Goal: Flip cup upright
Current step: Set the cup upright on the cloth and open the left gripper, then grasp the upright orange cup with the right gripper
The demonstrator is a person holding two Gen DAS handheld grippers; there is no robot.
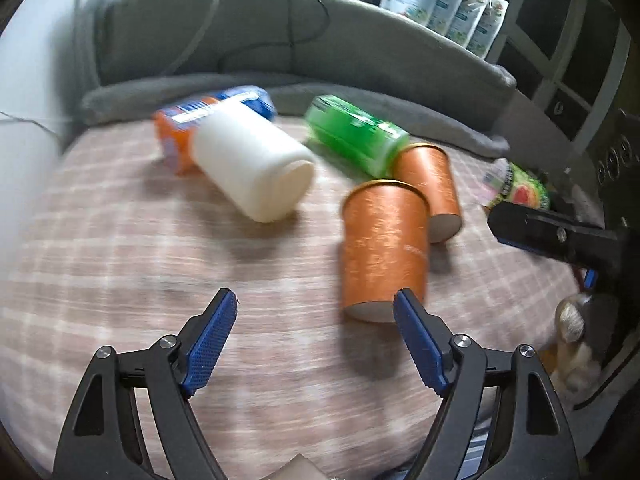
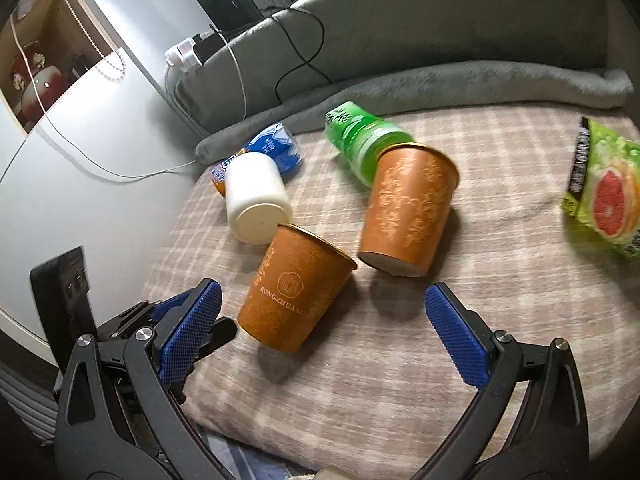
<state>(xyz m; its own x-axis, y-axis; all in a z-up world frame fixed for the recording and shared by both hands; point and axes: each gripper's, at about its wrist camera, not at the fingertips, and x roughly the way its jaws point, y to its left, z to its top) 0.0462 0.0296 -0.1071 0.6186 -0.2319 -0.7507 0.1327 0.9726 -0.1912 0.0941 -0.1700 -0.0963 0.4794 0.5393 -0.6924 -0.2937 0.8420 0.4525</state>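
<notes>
So from my left gripper [image 1: 315, 312] cam I've got the jaws spread wide with nothing in them, and the near orange cup [image 1: 384, 248] is lying on its side on the plaid blanket [image 1: 160, 264] at about 1 o'clock, its closed bottom right beside my right blue pad [image 1: 420, 344], though I can't tell if they touch. The right gripper [image 2: 322, 316] is spread just as wide and empty, with that same cup [image 2: 294, 292] at roughly 11 o'clock between its pads, gold rim pointing away. The second orange cup [image 2: 408, 208] also lies on its side at 1 o'clock, rim against the green bottle [image 2: 360, 136], and a white cup [image 2: 256, 200] sits at 11 o'clock.
</notes>
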